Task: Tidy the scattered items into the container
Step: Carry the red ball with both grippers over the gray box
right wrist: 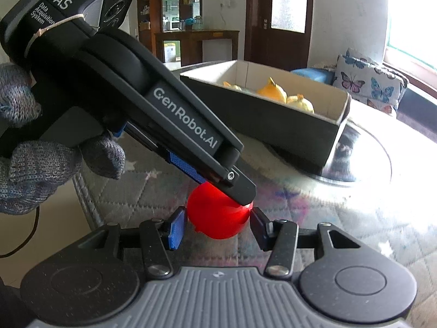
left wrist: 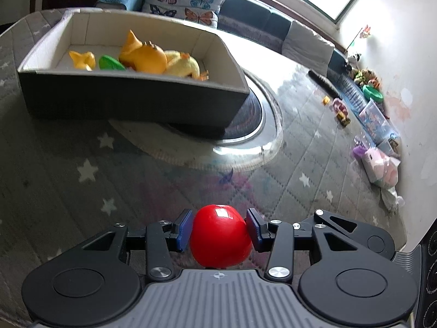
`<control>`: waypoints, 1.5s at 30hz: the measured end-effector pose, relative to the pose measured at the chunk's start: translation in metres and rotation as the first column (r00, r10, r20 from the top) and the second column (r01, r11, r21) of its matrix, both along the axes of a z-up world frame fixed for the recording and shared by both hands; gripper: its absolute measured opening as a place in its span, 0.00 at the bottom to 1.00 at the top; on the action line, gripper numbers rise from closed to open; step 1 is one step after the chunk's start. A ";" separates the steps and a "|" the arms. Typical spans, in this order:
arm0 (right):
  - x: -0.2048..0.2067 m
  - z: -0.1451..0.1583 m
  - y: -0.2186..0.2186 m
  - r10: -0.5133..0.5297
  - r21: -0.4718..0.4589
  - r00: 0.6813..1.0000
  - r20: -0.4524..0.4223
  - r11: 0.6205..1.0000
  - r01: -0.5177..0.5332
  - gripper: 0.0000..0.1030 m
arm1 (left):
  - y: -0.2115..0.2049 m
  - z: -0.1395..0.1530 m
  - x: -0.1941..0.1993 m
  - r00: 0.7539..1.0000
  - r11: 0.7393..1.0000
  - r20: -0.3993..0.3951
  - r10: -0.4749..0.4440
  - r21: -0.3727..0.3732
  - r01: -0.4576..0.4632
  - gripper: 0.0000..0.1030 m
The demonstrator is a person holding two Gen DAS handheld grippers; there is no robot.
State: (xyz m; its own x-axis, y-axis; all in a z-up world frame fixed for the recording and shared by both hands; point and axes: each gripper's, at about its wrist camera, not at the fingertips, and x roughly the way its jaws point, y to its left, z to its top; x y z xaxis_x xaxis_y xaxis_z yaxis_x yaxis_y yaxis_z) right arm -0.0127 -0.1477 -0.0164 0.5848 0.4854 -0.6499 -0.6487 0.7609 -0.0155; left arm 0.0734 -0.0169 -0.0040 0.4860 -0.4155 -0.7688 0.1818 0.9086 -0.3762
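A red ball (left wrist: 220, 236) is held between the blue pads (left wrist: 183, 228) of the left tool (left wrist: 220, 231), both pads pressed against its sides, above a grey star-patterned rug (left wrist: 82, 169). In the right wrist view the same ball (right wrist: 218, 216) is seen under the left tool's fingers, which come down on it from above and to the left; the right tool (right wrist: 217, 225) stands open, its pads either side of the ball with a gap showing on each side, so nothing is gripped by it. The ball's skin is glossy and catches a bright window reflection, so it is judged smooth and probably slippery; its shape looks slightly flattened and lobed, more like a hollow plastic toy than a true sphere, and it is taken to be light and fairly stiff, though some give cannot be ruled out. The widest part, across the middle, is where it is best held, since a grip nearer the top or bottom could squeeze it out of the pads. The box (left wrist: 131, 95) stands well apart from the ball, further along the rug and partly over a round, shiny surface (left wrist: 254, 136); it already holds an orange toy (left wrist: 142, 54), a yellow plush (left wrist: 183, 65) and a green piece (left wrist: 109, 63). Its walls look like thin board, so a light drop inside should be harmless.
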 end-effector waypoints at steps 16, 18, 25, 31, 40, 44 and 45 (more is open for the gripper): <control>0.048 0.035 0.034 0.072 -0.021 0.988 0.136 0.997 -0.070 0.49 | 0.033 0.046 0.031 0.987 0.998 0.145 0.067 -0.022 -0.065 0.45; 0.057 0.040 0.040 0.080 -0.021 0.985 0.154 0.997 -0.078 0.49 | 0.038 0.052 0.038 0.983 0.997 0.165 0.078 -0.022 -0.075 0.45; 0.094 0.054 0.062 0.112 -0.027 0.975 0.193 0.994 -0.109 0.49 | 0.055 0.071 0.065 0.968 0.993 0.223 0.113 -0.010 -0.113 0.45; 0.126 0.059 0.080 0.128 -0.028 0.972 0.196 0.992 -0.125 0.49 | 0.069 0.077 0.091 0.961 0.990 0.240 0.138 -0.005 -0.141 0.45; 0.171 0.050 0.101 0.141 -0.011 0.977 0.159 0.990 -0.141 0.49 | 0.088 0.068 0.127 0.961 0.985 0.221 0.168 0.006 -0.173 0.45; 0.189 0.041 0.107 0.144 -0.004 0.980 0.133 0.989 -0.145 0.49 | 0.096 0.058 0.140 0.963 0.983 0.201 0.180 0.002 -0.185 0.45; 0.193 0.039 0.109 0.145 -0.002 0.981 0.126 0.989 -0.146 0.49 | 0.098 0.056 0.143 0.963 0.982 0.197 0.183 0.003 -0.187 0.45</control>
